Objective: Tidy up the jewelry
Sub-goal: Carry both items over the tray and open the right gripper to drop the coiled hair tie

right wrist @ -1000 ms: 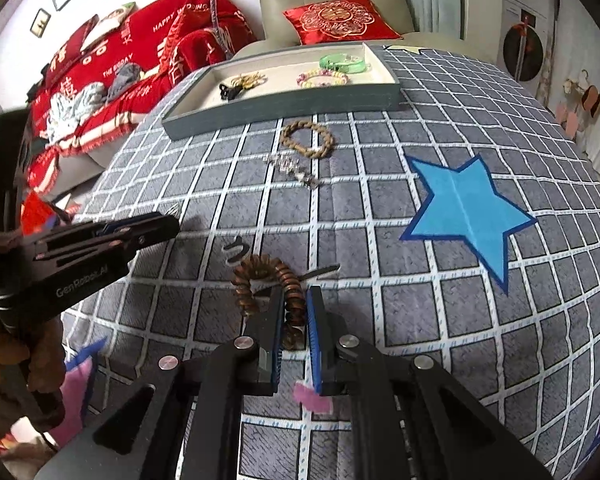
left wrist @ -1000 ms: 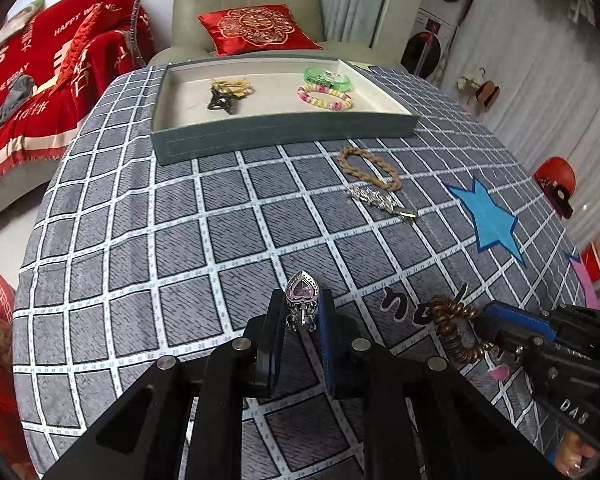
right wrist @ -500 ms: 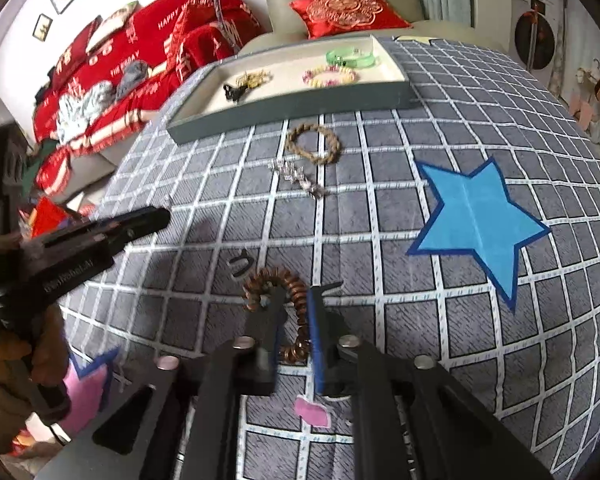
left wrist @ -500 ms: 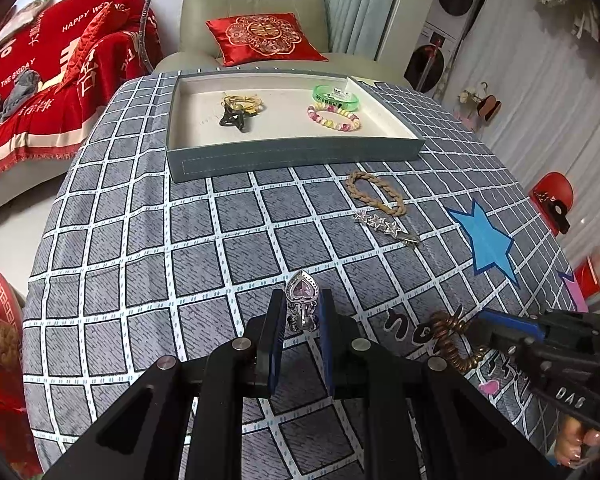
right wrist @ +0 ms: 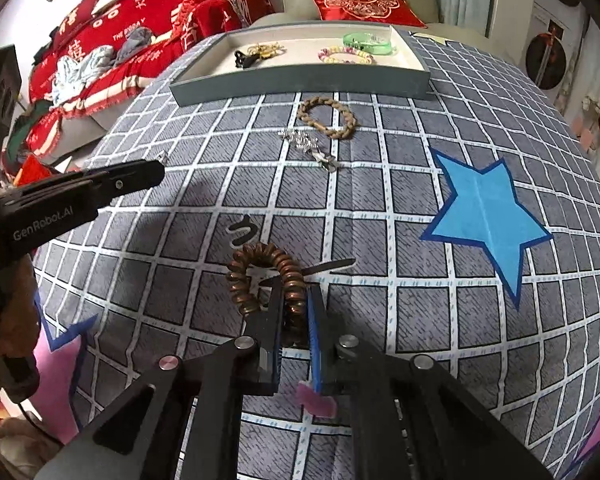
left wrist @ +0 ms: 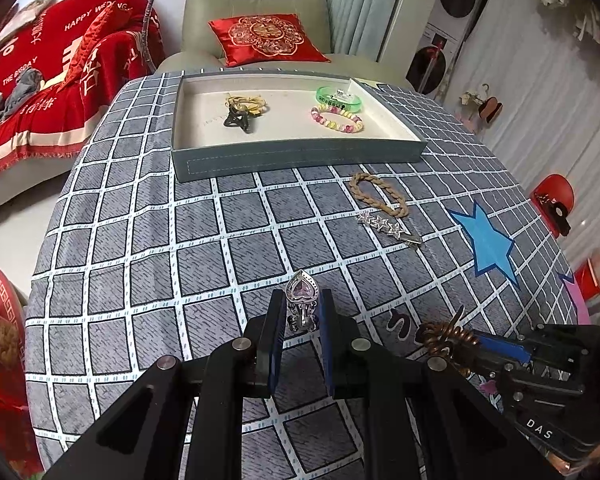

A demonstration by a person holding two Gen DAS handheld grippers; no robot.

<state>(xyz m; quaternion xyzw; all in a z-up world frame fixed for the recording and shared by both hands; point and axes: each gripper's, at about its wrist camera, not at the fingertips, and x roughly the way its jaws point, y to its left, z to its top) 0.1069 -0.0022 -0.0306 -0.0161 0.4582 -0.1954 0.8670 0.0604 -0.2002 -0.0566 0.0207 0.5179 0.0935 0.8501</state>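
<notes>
The left claw (left wrist: 300, 314) pinches a silver ring with a pink heart stone (left wrist: 302, 300) above the checked bench (left wrist: 140, 248). The right claw (right wrist: 294, 312) pinches a brown spiral hair tie (right wrist: 268, 276), its jaws having just narrowed again. Ahead of both claws sits the jewelry tray (left wrist: 296, 156).

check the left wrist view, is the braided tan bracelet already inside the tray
No, the braided tan bracelet lies on the checked tablecloth just in front of the tray, beside the star hair clip.
</notes>
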